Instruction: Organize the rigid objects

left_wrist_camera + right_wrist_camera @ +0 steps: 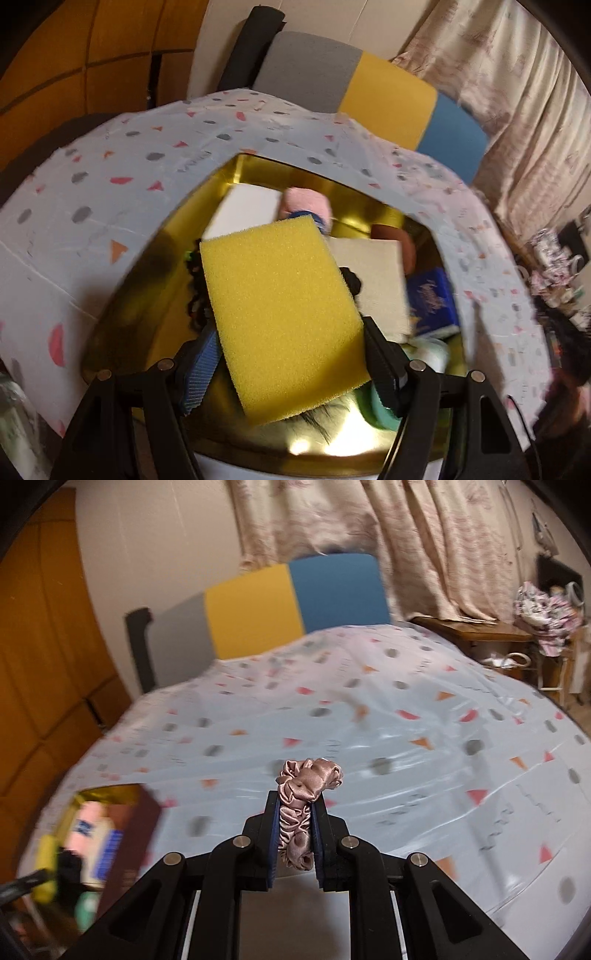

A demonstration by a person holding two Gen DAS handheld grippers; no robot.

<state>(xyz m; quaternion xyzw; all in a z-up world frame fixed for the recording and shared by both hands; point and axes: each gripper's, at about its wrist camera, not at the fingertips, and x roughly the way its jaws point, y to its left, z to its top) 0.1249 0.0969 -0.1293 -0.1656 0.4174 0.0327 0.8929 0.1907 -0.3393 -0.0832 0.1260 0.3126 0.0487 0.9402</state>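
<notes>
Two soft-looking things are held at once: a yellow sponge [284, 314], a thick rectangular block with a coarse open-pored surface, sits pinched between the blue-padded fingers of the left gripper [286, 363], tilted and raised over a gold box [147, 266]; a dusty-pink satin scrunchie [304, 797], glossy and gathered into ruffles, is squeezed between the narrow, nearly closed pads of the right gripper [295, 834], its bunched top sticking up past the fingertips. Below the sponge, the gold box has shiny, mirror-like walls and holds a jumble: a white rectangular block [247, 210] at the far side, a fuzzy pink roll [310, 203] beside it, a flat cream board [376, 280] with a woven look, a dark blue box [432, 299] with pale lettering at the right, something black and curly [195, 291] along the sponge's left edge, and a mint-green piece [384, 410] near the right finger. The sponge hides much of the box's middle. Around the box lies a pale blue sheet [406, 731] printed with grey dots and red and orange triangles, smooth and slightly glossy with creases. Beyond it stands a padded headboard [288, 602] in grey, yellow and blue panels, with beige patterned curtains [406, 542] behind and an orange-brown wooden wardrobe [40, 646] at the left. From the right wrist view the box shows only as a blur at the lower left.
</notes>
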